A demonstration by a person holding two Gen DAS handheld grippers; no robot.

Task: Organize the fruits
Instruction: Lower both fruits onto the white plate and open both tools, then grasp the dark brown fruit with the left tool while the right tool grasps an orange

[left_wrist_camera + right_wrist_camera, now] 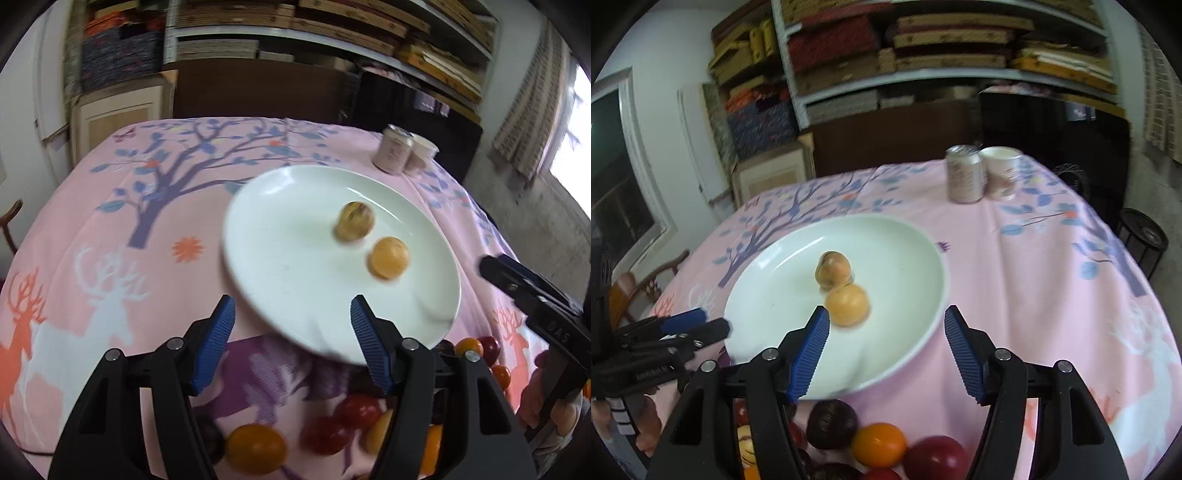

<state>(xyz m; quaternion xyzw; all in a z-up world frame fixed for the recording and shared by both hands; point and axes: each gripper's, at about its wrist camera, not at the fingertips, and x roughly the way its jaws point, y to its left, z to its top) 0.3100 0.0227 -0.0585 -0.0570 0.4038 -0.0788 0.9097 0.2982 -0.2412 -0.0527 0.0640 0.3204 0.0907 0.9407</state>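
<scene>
i see two yellow fruits (pixel 371 240) on the plate (pixel 280 266) mid-table. both my left gripper (pixel 291 321) and right gripper (pixel 882 332) are spread and empty. a pile (pixel 879 443) of red, orange and dark fruits waits at the table's near edge.

- one white plate (pixel 905 266)
- two yellowish fruits (pixel 833 271) on it
- one can (pixel 964 173) and one cup (pixel 1001 173)
- loose fruit pile (pixel 879 443) near the camera, too hidden to count
- two tongs (pixel 291 317)

White plate (pixel 295 258), two tan-yellow fruits (pixel 847 304), pink tablecloth (pixel 1015 266) with purple trees and deer
</scene>
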